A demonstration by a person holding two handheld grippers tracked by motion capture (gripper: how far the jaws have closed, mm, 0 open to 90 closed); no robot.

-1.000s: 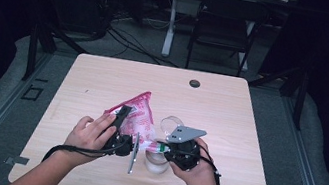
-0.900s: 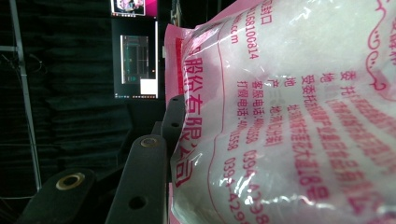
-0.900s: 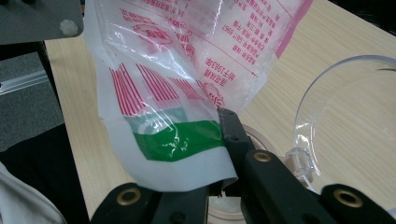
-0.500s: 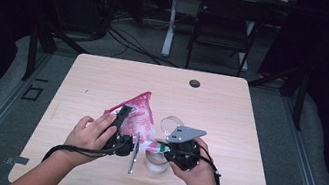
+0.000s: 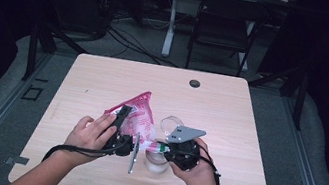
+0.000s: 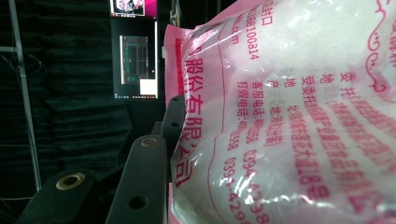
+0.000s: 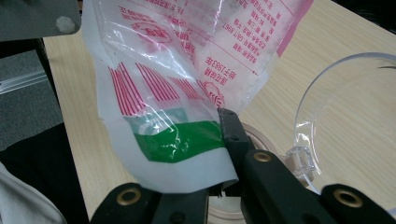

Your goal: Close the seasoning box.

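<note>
A pink and clear plastic bag (image 5: pixel 138 112) of white powder is held up over the wooden table (image 5: pixel 98 81) between both grippers. My left gripper (image 5: pixel 127 126) is shut on the bag's fat middle; in the left gripper view the bag (image 6: pixel 289 116) presses against one black finger (image 6: pixel 173 122) and hides the other. My right gripper (image 5: pixel 162 148) is shut on the bag's thin green-banded end (image 7: pixel 177 140), with a fingertip (image 7: pixel 231 127) on top of the film. A clear glass jar (image 5: pixel 156 163) with its hinged lid (image 5: pixel 171 123) open stands right below that end.
A small black round cap (image 5: pixel 195 83) sits near the table's far edge. A dark folding chair (image 5: pixel 224 26) and a desk leg with cables stand beyond the table. In the right gripper view the jar's lid (image 7: pixel 345 107) rises close on the right.
</note>
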